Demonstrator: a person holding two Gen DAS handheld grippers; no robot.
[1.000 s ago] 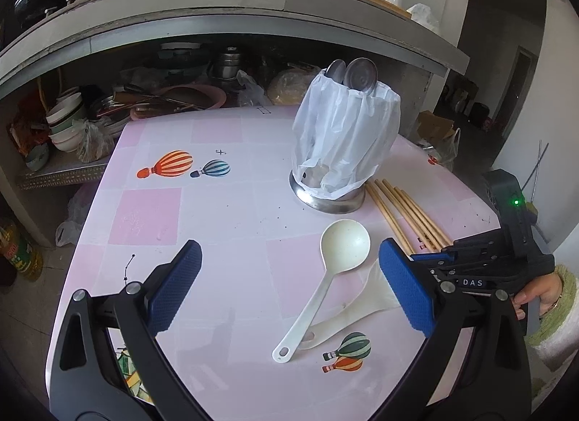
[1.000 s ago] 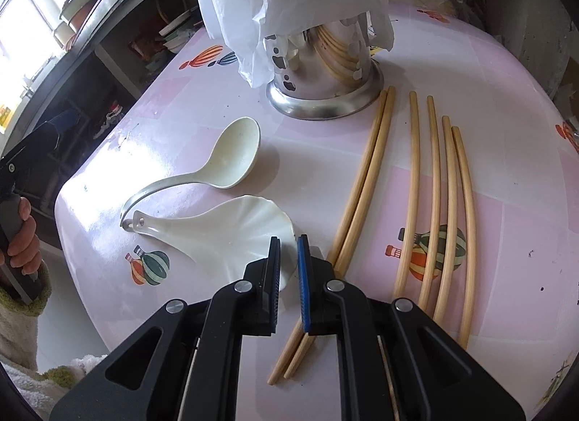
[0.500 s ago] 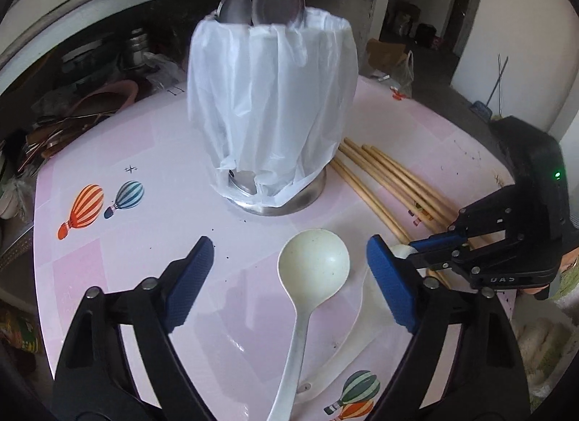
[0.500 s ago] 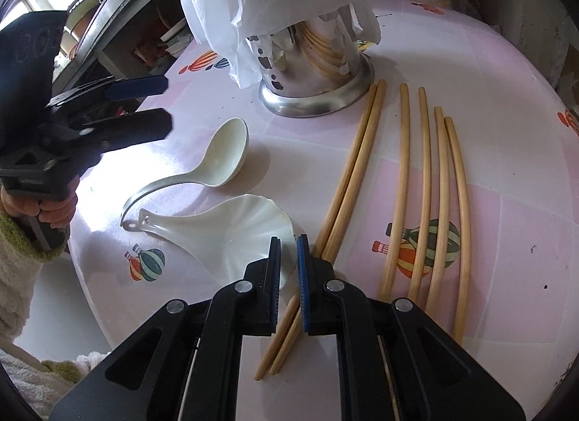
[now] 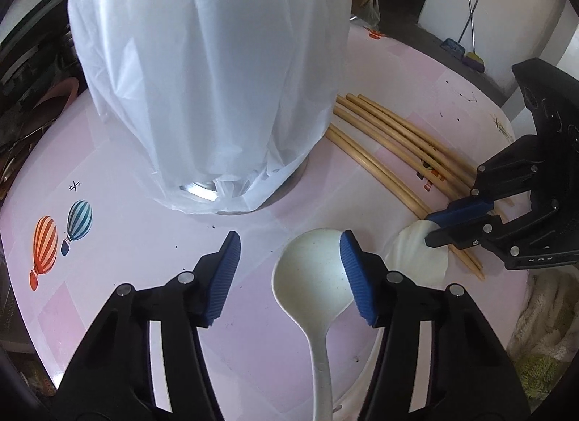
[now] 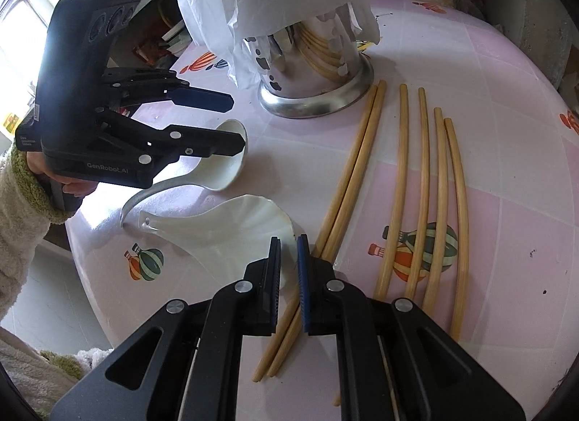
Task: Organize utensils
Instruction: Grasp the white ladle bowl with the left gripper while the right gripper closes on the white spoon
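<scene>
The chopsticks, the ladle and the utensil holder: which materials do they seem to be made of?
Chopsticks: probably bamboo or wood, with a tan, matte surface.
Ladle: likely plastic or melamine; it looks cream, opaque and faintly glossy.
Utensil holder: polished metal, probably stainless steel, since it mirrors the chopsticks.
The bag over it is thin translucent plastic, crinkled.

Two handheld grippers: left gripper (image 5: 289, 269) and right gripper (image 6: 288, 276) — matte black linkage arms, silver rivets, ribbed blue pads (image 5: 353, 269); "GenRobot.AI" lettering on the housing. Sleeve (image 6: 21, 211) — cream fleece, olive-green cuff.
</scene>
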